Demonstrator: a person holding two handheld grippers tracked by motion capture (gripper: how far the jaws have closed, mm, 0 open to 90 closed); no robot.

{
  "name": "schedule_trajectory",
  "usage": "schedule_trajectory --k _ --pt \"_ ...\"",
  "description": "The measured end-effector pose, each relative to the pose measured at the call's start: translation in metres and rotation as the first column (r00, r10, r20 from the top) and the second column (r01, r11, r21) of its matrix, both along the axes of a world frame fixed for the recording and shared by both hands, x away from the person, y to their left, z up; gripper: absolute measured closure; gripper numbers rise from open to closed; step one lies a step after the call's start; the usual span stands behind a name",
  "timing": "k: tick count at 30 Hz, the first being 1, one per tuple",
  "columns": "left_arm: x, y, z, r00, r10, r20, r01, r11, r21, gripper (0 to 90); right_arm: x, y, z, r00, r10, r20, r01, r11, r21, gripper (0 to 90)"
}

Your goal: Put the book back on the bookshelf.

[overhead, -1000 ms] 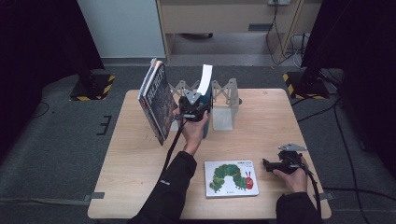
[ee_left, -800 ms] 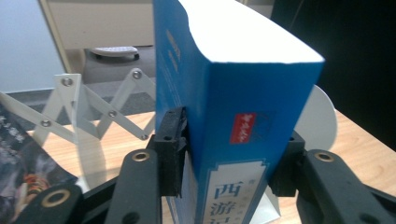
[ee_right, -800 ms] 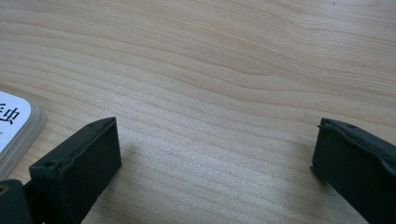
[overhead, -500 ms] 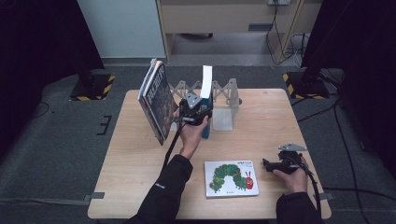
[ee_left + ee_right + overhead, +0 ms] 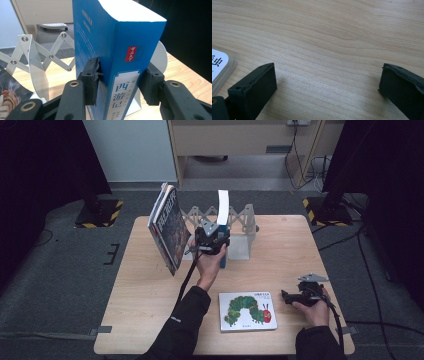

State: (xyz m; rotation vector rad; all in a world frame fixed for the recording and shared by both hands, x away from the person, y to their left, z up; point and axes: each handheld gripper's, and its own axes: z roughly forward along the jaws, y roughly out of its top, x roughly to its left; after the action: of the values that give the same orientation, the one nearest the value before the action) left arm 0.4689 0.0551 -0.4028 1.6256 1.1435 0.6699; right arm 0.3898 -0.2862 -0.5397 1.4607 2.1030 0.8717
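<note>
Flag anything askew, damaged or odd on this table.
The dark-covered book at the left end of the expanding rack leans steeply instead of standing upright. The left gripper clamps the upright blue book. The caterpillar book lies flat. Nothing looks damaged.

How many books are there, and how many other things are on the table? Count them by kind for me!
Books: 3 (the blue book held upright, the dark book leaning at the rack's left end, the caterpillar book lying flat)
Book racks: 1 (the white rack)
Hand-held grippers: 2 (left hand-held gripper, right hand-held gripper)
Total: 6
</note>
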Motion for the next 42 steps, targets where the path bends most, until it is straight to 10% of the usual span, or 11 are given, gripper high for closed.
schedule_trajectory --k 12,25,31,42 --pt "-0.008 0.013 0.001 0.9967 -0.076 0.028 0.076 0.997 0.013 48.4 0.0 0.0 0.0 1.0 -0.002 -0.001 0.002 1.0 0.002 1.3" --pt "-0.041 0.036 0.0 0.9826 -0.182 -0.037 0.182 0.9832 0.004 44.3 0.001 0.002 0.001 0.9998 -0.017 -0.009 0.017 1.0 -0.001 0.9" --pt "-0.065 0.053 -0.009 0.9721 -0.214 -0.097 0.215 0.9765 0.008 41.7 -0.001 0.005 0.012 0.9968 -0.037 -0.07 0.037 0.999 -0.005 9.5" --pt "-0.1 0.067 -0.044 0.9415 -0.265 -0.209 0.28 0.9586 0.049 36.1 -0.016 0.013 0.037 0.997 -0.055 -0.055 0.061 0.993 0.104 13.4"
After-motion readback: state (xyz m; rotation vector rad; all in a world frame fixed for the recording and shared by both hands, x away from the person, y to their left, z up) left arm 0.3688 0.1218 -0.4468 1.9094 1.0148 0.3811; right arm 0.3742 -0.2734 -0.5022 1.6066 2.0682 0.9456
